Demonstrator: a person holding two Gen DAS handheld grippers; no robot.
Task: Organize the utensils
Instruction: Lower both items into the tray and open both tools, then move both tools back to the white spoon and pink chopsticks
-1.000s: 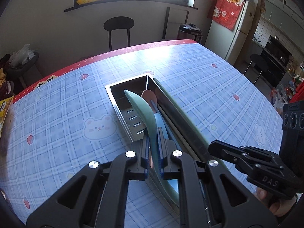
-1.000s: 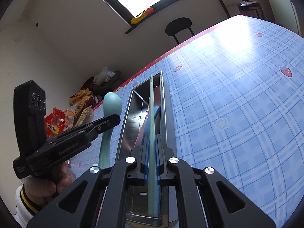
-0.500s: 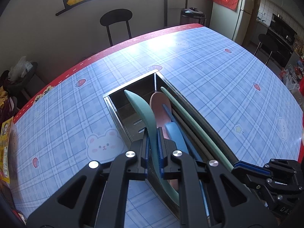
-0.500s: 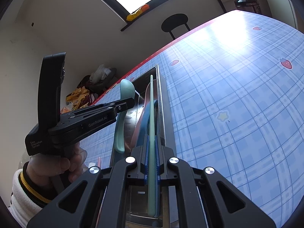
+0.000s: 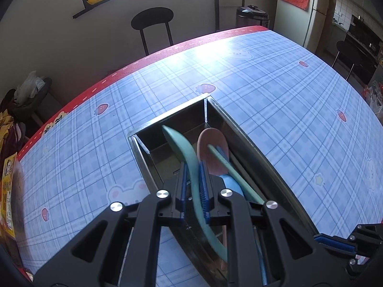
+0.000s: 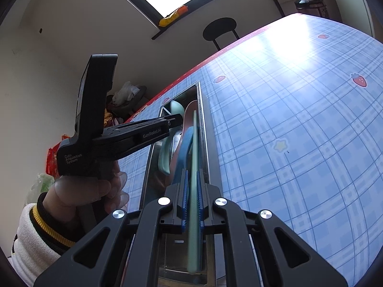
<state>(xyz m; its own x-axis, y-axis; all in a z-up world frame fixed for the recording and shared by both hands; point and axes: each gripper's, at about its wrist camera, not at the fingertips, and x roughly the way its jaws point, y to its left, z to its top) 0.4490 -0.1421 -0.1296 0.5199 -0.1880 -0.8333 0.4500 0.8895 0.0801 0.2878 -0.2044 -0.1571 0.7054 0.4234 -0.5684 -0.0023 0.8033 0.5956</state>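
A long steel utensil tray [image 5: 216, 110] lies on the blue checked tablecloth; it also shows in the right wrist view [image 6: 203, 119]. My left gripper [image 5: 193, 183] is shut on a curved green spoon [image 5: 184, 148], whose bowl hangs low inside the tray. My right gripper [image 6: 192, 201] is shut on a flat green utensil [image 6: 195, 157], seen edge-on, lying along the tray's right wall; it also shows in the left wrist view [image 5: 229, 167]. A pink spoon [image 5: 213, 146] and a blue utensil [image 5: 231, 184] lie in the tray. The left gripper body [image 6: 134, 136] reaches over the tray from the left.
The table has a red far edge [image 5: 167, 50]. A black stool [image 5: 153, 21] stands behind it. Snack packets [image 5: 8, 186] lie at the left edge. A cooker [image 5: 252, 15] and fridge stand at the back right.
The left gripper has lowered the green spoon deeper into the tray and tipped forward. The right gripper has stayed shut on the flat green utensil, now lower along the tray.
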